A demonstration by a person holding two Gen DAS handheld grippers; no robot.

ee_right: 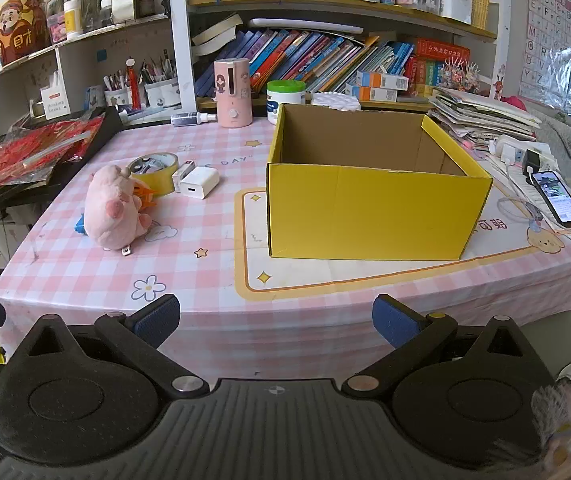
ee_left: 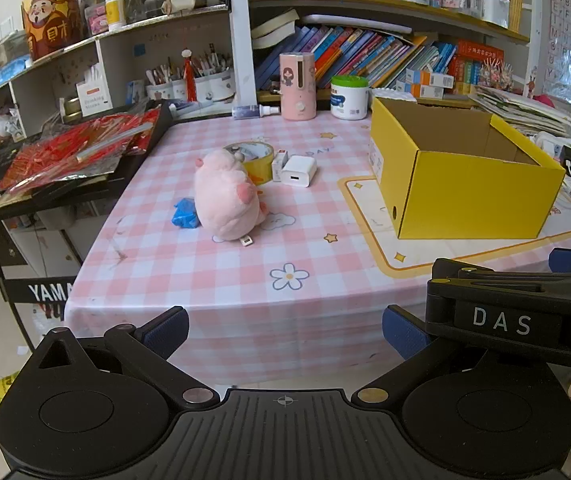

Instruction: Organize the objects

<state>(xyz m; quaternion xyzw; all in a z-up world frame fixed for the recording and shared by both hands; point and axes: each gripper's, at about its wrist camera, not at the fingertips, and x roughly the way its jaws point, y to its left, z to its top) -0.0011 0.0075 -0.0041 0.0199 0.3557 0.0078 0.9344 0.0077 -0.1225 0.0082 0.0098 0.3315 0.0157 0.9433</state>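
Pink checked tablecloth [ee_right: 213, 280]; crammed bookshelves [ee_right: 325, 56] behind

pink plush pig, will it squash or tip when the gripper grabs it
The pink plush pig looks soft and stuffed, so it would probably squash between the fingers and weigh little. It sits upright on a rounded base, so a side push may topple it toward the blue item or the yellow tape roll.
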